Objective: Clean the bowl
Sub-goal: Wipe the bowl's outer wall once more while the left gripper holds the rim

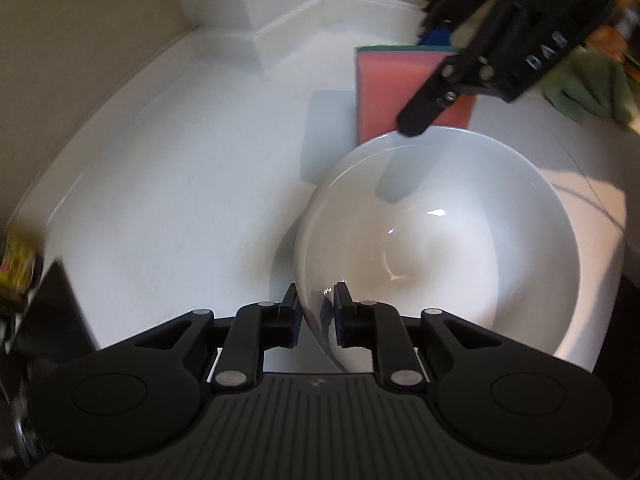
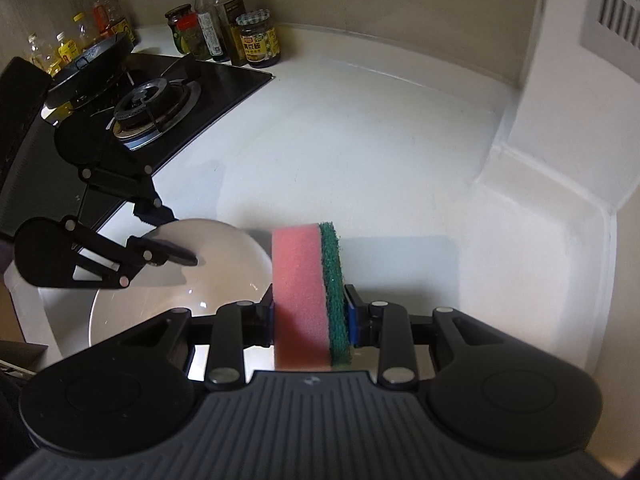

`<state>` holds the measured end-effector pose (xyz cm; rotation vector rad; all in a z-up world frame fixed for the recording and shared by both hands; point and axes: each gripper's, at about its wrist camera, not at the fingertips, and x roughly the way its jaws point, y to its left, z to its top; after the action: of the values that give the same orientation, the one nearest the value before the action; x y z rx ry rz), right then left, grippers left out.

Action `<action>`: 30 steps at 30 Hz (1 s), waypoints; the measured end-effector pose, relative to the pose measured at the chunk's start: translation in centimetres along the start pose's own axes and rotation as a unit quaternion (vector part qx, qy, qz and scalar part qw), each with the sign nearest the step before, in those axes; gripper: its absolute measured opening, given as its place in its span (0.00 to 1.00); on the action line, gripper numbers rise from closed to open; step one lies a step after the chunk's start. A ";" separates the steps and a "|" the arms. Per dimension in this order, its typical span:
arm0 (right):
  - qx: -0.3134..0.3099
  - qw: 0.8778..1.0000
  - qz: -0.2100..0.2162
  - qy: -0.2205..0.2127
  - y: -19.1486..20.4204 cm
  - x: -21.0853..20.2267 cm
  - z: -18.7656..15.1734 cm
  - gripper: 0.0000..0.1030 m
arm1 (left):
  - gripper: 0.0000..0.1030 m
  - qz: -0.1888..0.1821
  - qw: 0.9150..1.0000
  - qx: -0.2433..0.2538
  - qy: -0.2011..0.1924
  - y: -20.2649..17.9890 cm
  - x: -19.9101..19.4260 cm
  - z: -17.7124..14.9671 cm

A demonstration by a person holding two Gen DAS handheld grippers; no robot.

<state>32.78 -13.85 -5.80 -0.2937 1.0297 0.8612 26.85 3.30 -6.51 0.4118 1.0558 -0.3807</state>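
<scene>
Pinching the near rim of the white bowl point(image 1: 440, 248), the left gripper point(image 1: 316, 312) has one finger inside the bowl and one outside, both pressed on the wall. The bowl is on the white counter point(image 1: 180, 184), and it seems a little tilted toward the gripper, but the fisheye view does not let me be sure. The right gripper point(image 2: 310, 316) is pressed together on a sponge point(image 2: 308, 296), which has a pink foam side to the left and a green scrub side to the right. In the left wrist view this sponge is just behind the far rim of the bowl, not inside it. A green cloth point(image 1: 592, 88) lies on the counter further right. Behind the bowl, a black gas stove point(image 2: 156, 104) carries a dark pan point(image 2: 92, 64), and several jars and bottles point(image 2: 224, 28) stand by the wall.
</scene>
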 end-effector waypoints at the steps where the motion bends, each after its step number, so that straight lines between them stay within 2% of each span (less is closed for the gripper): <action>1: 0.002 1.000 0.004 -0.001 0.0 0.0 0.0 0.27 | 0.17 0.002 1.000 -0.027 0.004 0.2 -0.3 -0.4; 3: 0.008 1.000 0.010 -0.004 0.0 0.0 -0.2 0.27 | 0.17 0.004 0.995 -0.103 0.009 0.5 -1.2 -1.7; 5: 0.016 1.000 0.014 -0.010 0.1 0.0 -0.4 0.27 | 0.17 -0.002 0.989 -0.148 0.014 0.6 -1.6 -2.8; 8: 0.031 0.999 0.015 -0.018 0.1 -0.3 -1.1 0.27 | 0.13 -0.008 0.986 -0.167 0.014 0.7 -1.7 -3.4; 9: 0.033 0.999 0.016 -0.019 0.2 -0.4 -1.3 0.27 | 0.13 -0.007 0.987 -0.160 0.013 0.8 -1.5 -3.3; 11: 0.037 0.999 0.017 -0.019 0.4 -0.8 -1.9 0.27 | 0.12 0.002 0.993 -0.115 0.012 1.0 -1.1 -2.5; 14: 0.017 1.000 0.023 0.000 0.6 -1.2 -2.4 0.27 | 0.13 -0.006 0.999 -0.051 0.011 1.3 -0.3 -1.3; 18: -0.009 1.000 0.022 0.018 0.4 -1.4 -1.7 0.27 | 0.14 -0.021 0.999 0.048 -0.003 0.7 0.5 0.2; 20: -0.013 1.000 0.014 0.015 0.4 -1.1 -1.0 0.27 | 0.15 -0.038 0.997 0.069 -0.010 0.5 0.9 0.8; 22: -0.019 1.000 0.005 0.012 0.8 -0.6 -0.5 0.27 | 0.15 -0.031 0.998 0.055 -0.007 0.4 1.1 1.1; 25: -0.020 1.000 0.004 0.009 1.0 -0.4 -0.3 0.27 | 0.15 -0.019 1.000 0.007 0.000 0.6 0.7 0.4; 28: -0.003 1.000 0.021 0.002 0.8 -0.4 -0.6 0.27 | 0.15 -0.015 0.997 -0.080 0.004 1.2 -0.4 -1.6; 30: 0.010 1.000 0.028 -0.004 0.7 -0.5 -0.9 0.27 | 0.15 -0.017 0.993 -0.115 0.006 1.6 -0.7 -2.4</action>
<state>31.55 -14.15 -5.76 -0.2466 1.0424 0.9009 25.50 5.93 -6.75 0.1911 1.1064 -0.2836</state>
